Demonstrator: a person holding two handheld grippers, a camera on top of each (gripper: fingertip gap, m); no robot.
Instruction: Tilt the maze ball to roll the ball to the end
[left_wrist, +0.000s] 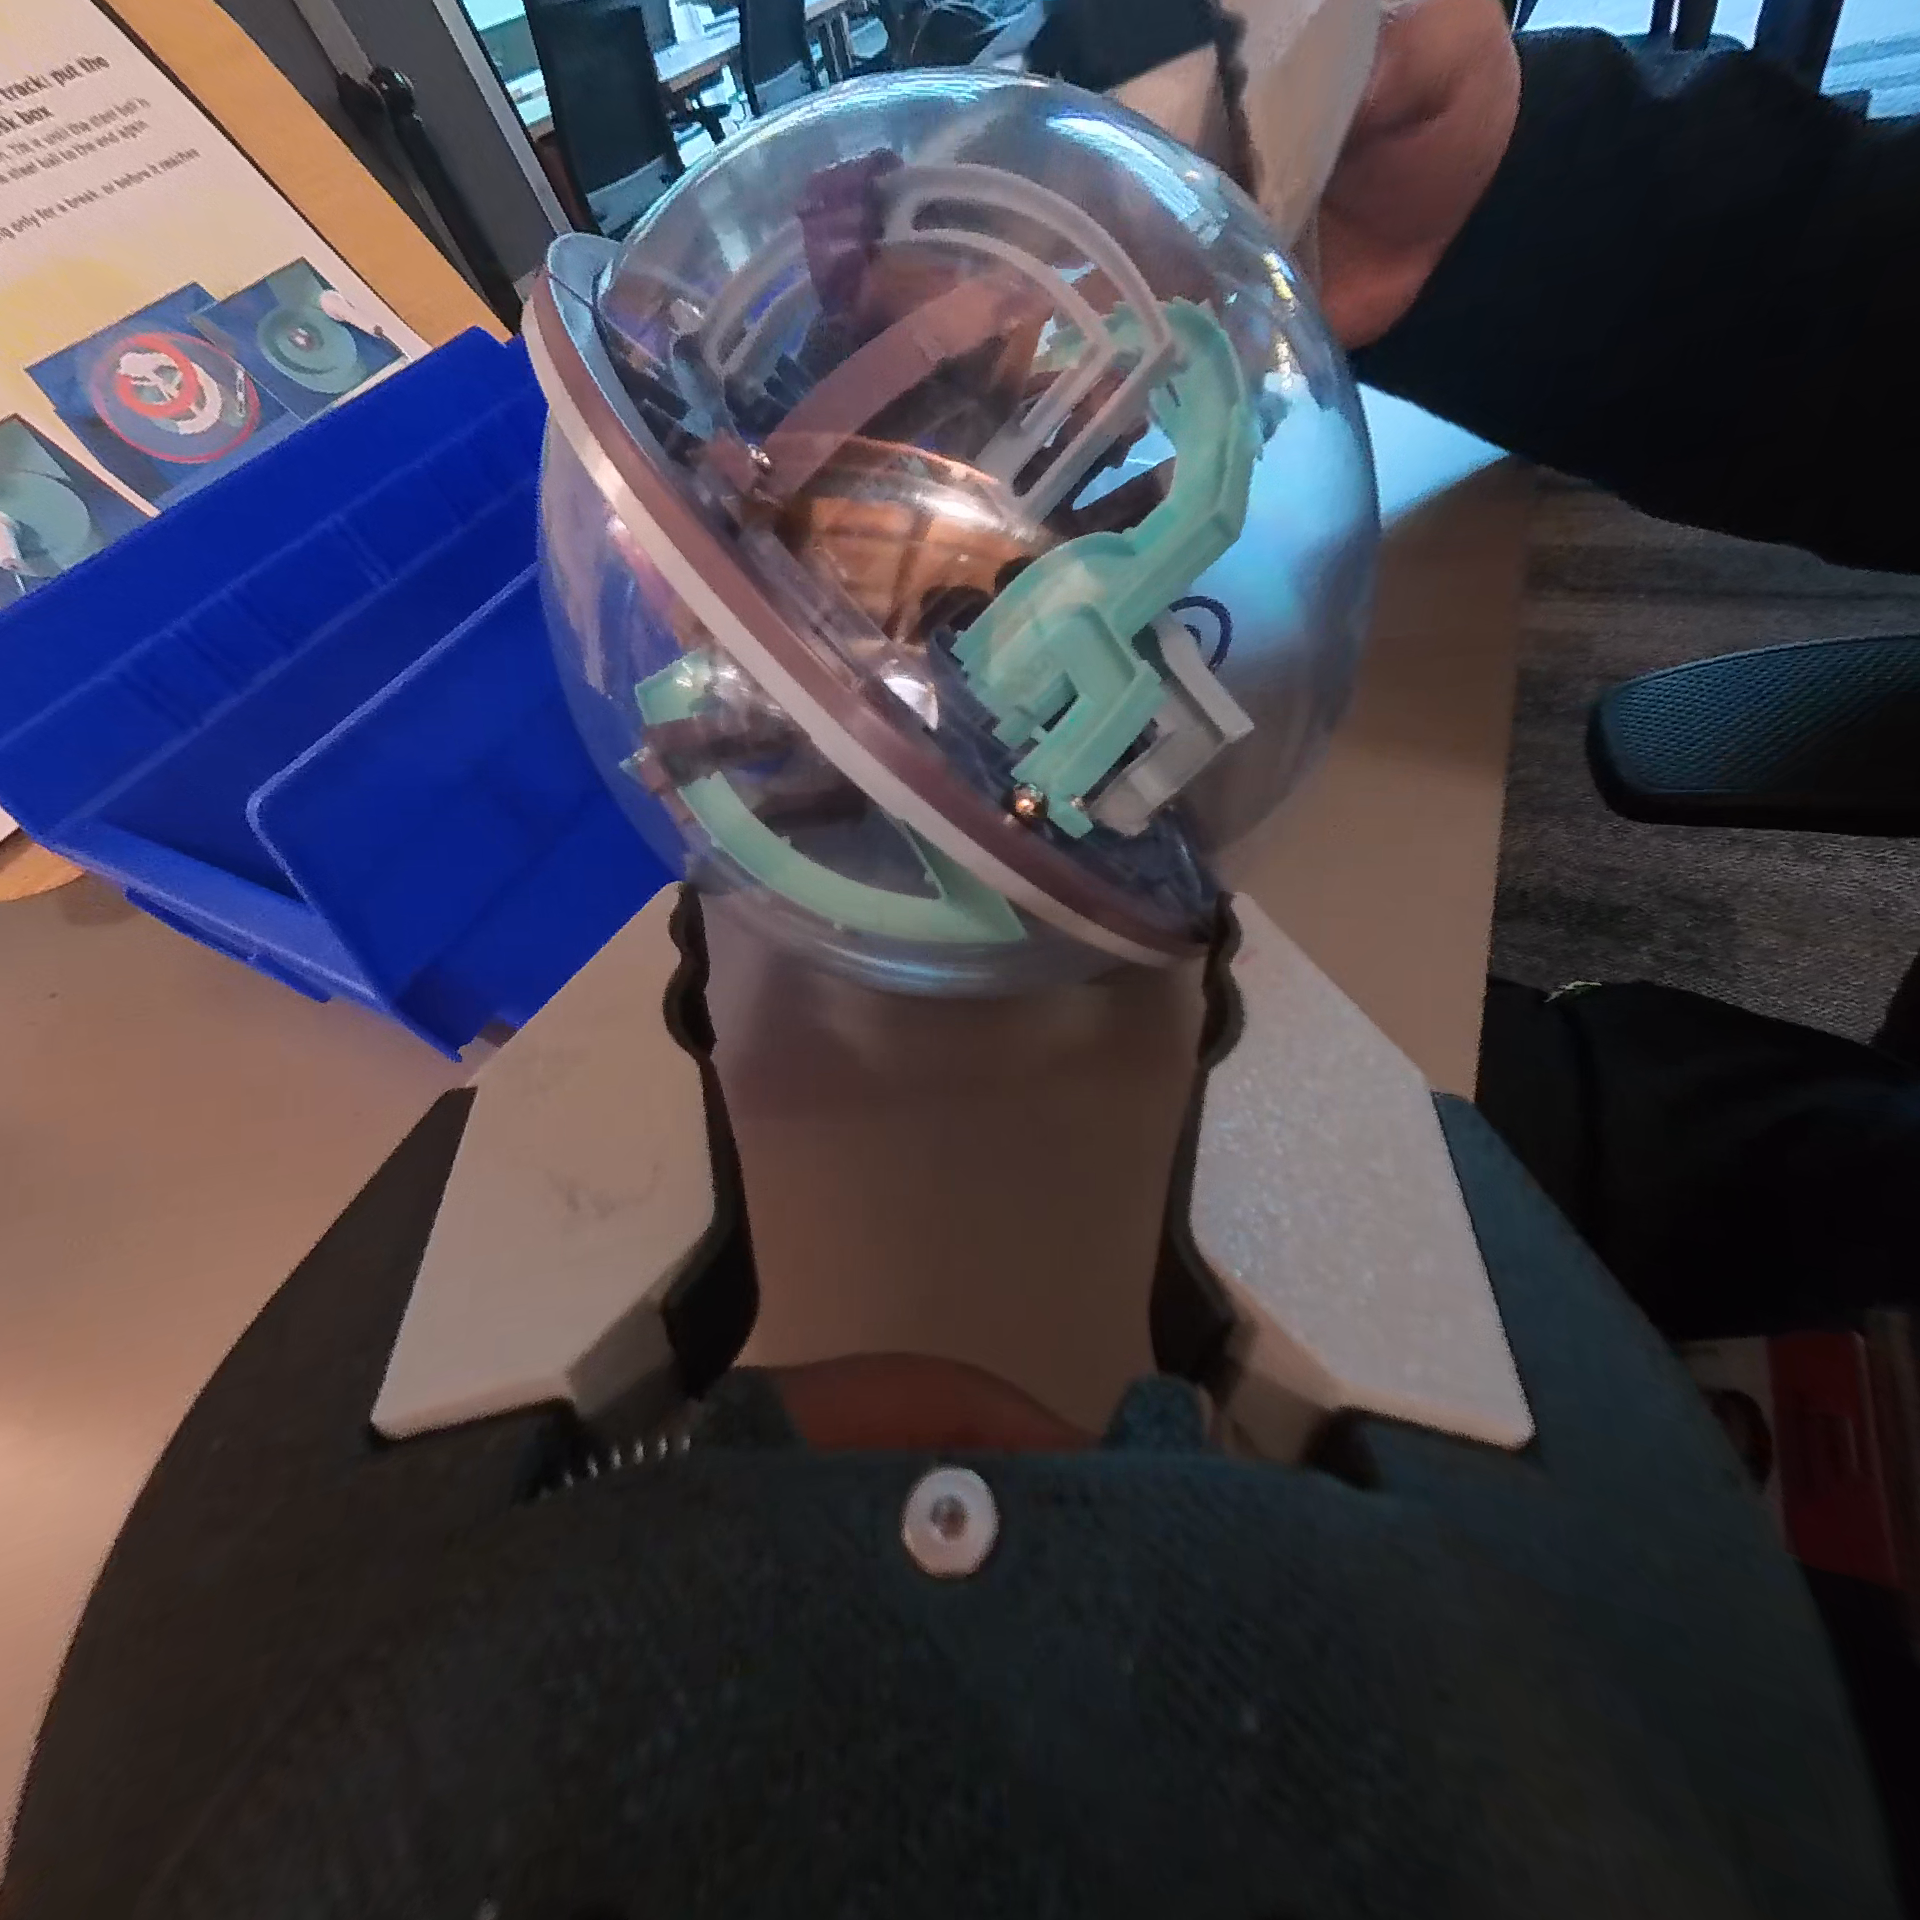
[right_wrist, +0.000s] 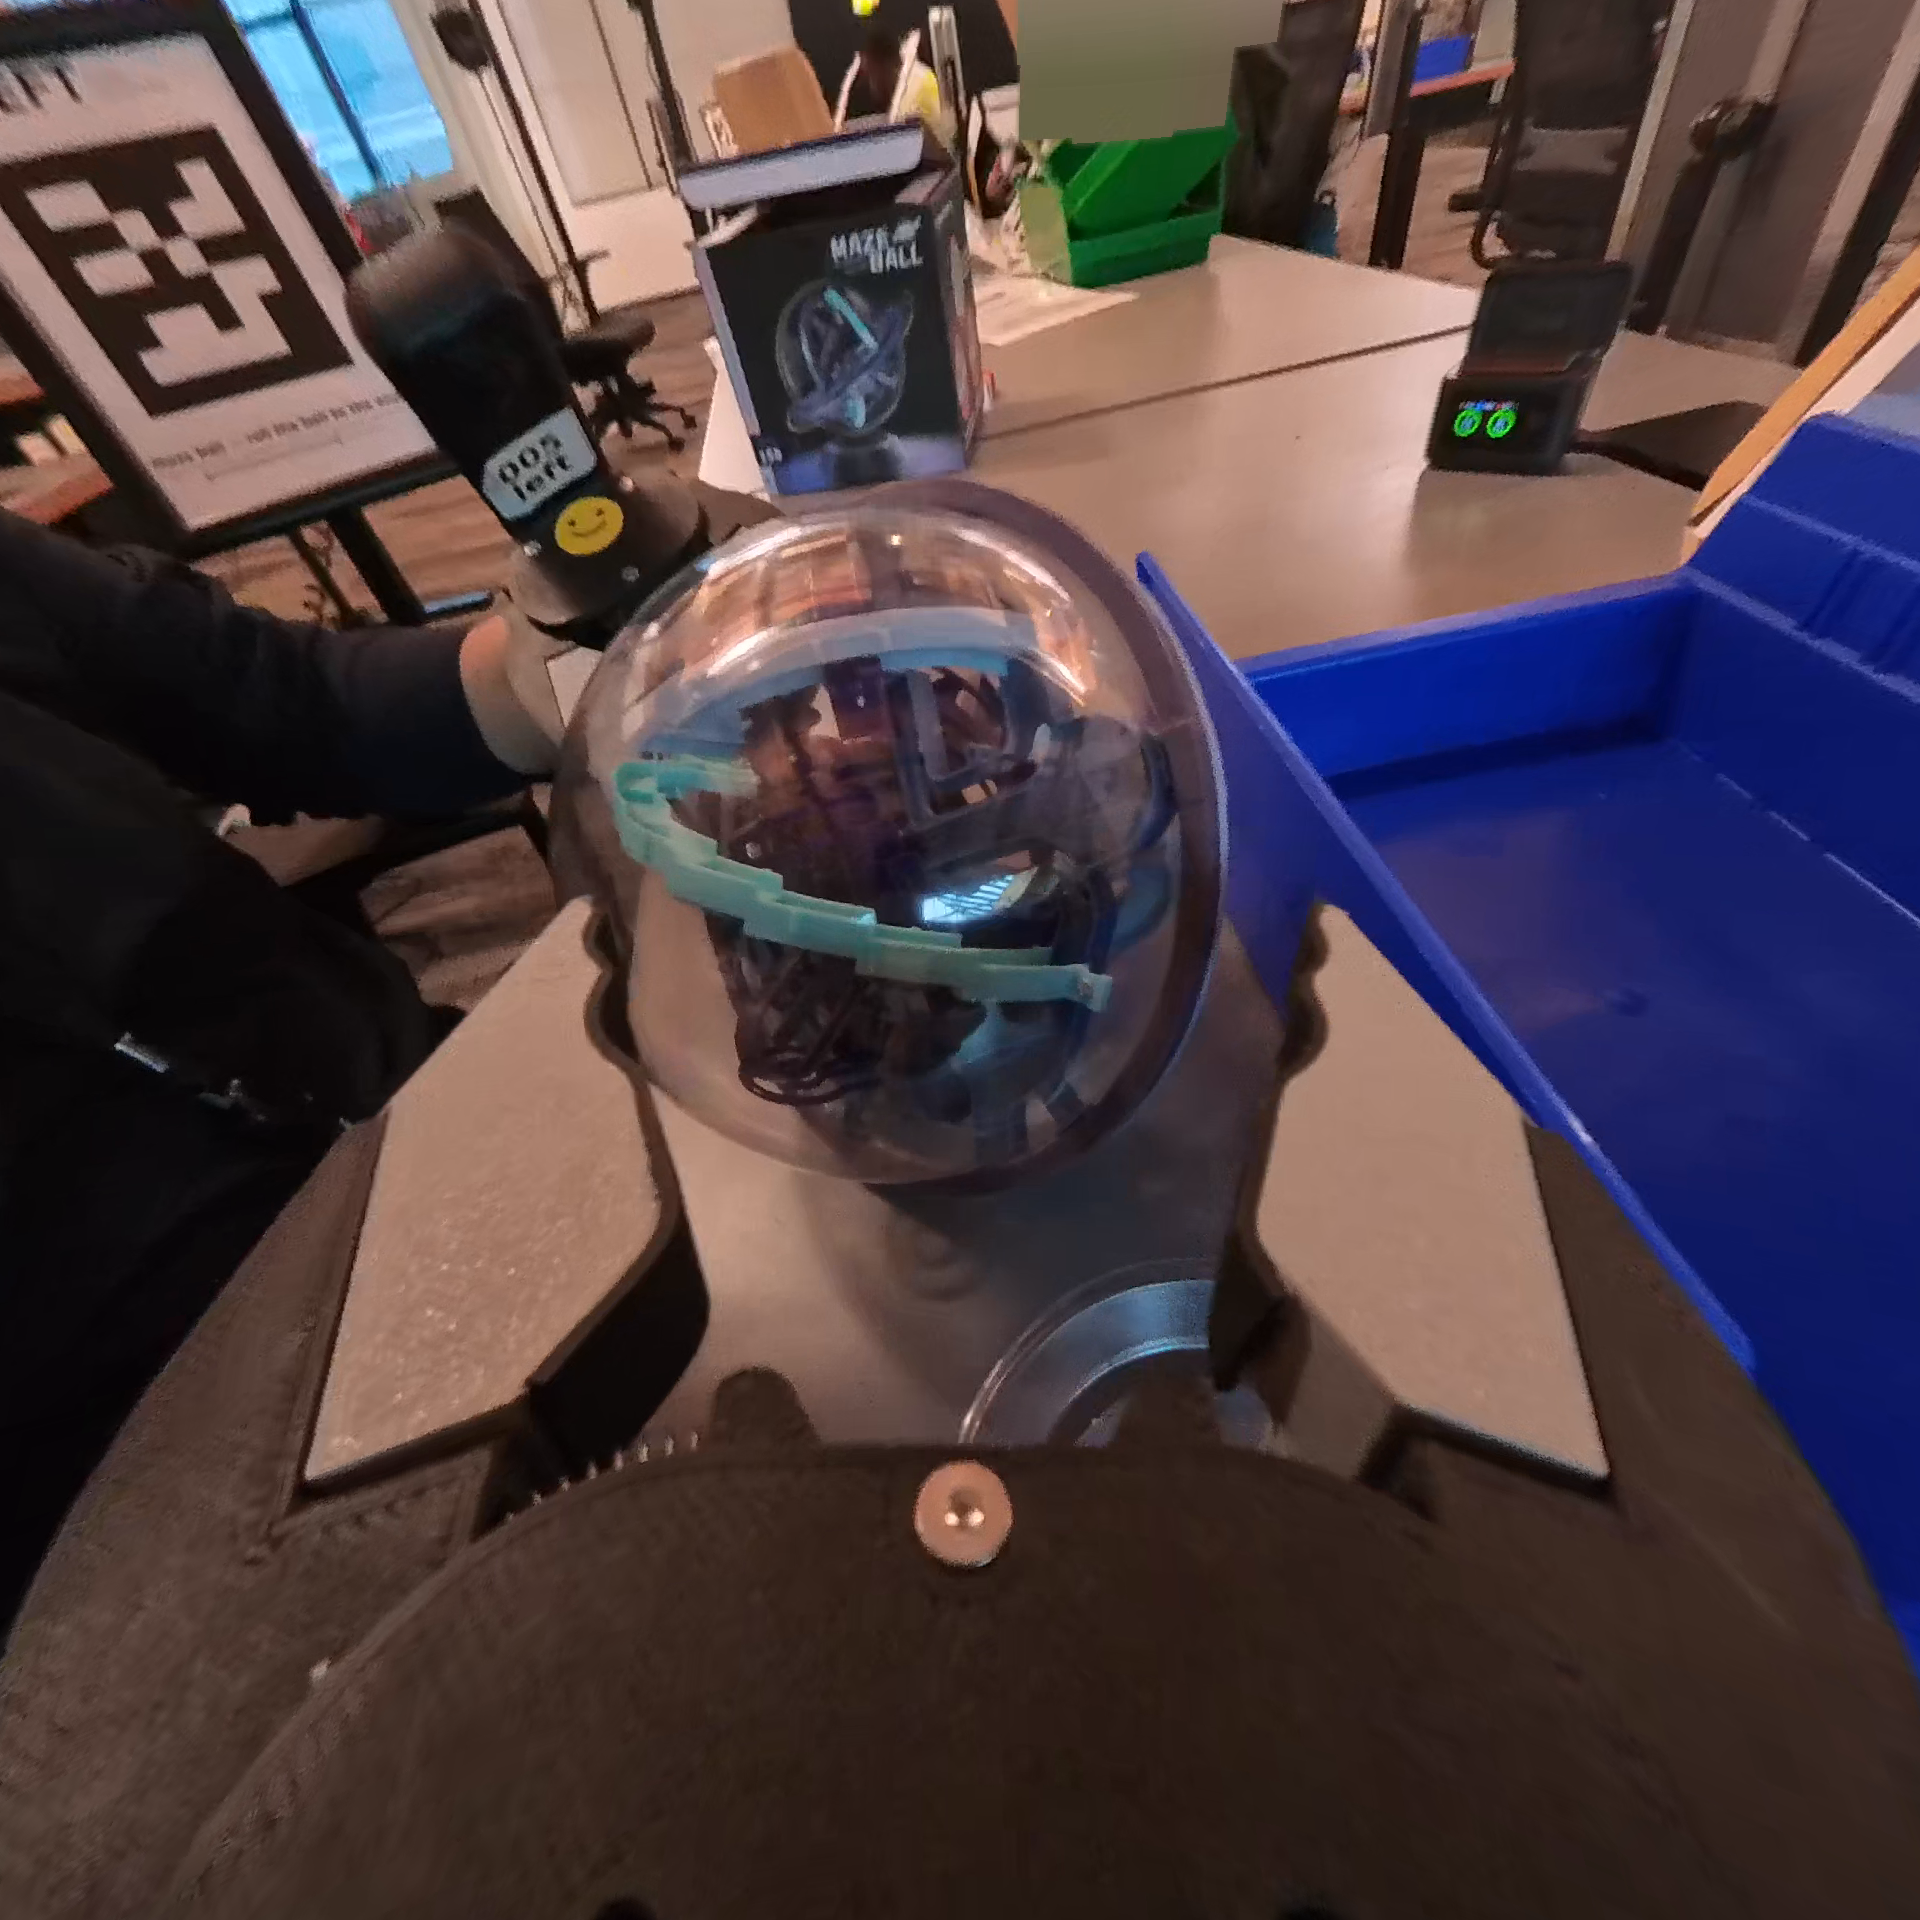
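Much of the grey table is sitting hidden behind the blue bin, itself running off the edge. Above the table, the clear maze ball is hanging, covering both claws' tips. The left gripper is clamping the maze ball's lower sides. The right gripper is standing spread around it, a gap showing at one finger. A clear stand is peeking out, half covered. The tiny steel ball is resting by the green track.
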